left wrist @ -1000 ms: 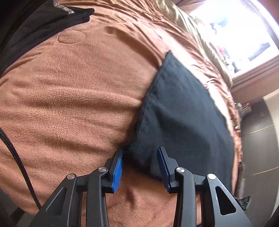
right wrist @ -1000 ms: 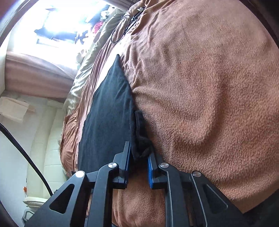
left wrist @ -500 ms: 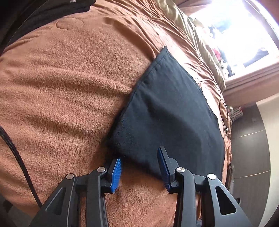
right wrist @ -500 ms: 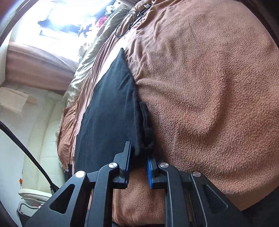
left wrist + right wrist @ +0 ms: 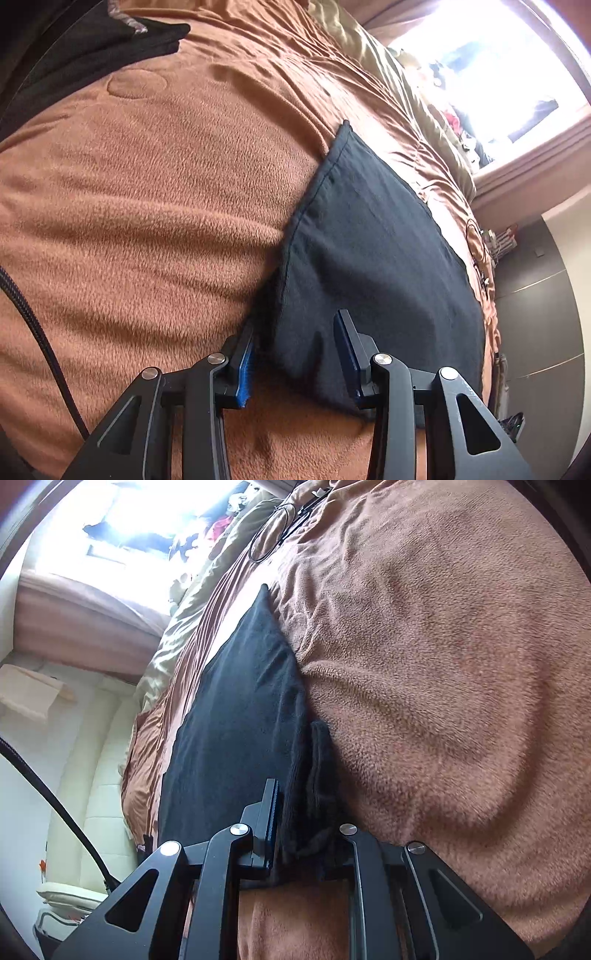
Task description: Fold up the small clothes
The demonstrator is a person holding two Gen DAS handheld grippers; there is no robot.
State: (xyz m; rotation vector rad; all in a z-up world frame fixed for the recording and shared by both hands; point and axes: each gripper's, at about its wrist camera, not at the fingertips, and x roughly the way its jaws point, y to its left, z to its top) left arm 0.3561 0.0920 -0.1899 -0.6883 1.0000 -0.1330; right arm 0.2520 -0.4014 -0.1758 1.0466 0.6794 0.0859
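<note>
Only the right view shows the right tool (image 5: 308,834) pinching the black cloth's (image 5: 236,723) bunched near edge; the left tool (image 5: 293,354) gapes astride its corner (image 5: 291,350); brown blanket (image 5: 147,206) lies bare leftward.

Brown fleece blanket (image 5: 155,206) covers the bed; bright window (image 5: 491,70) at one o'clock, coiled cable (image 5: 269,535) at twelve o'clock.

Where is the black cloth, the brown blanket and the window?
black cloth (image 5: 373,258): left wrist view, the middle of its flat top.
brown blanket (image 5: 155,192): left wrist view, bare fuzzy part left of the cloth.
window (image 5: 140,513): right wrist view, the bright pane at the top left.
</note>
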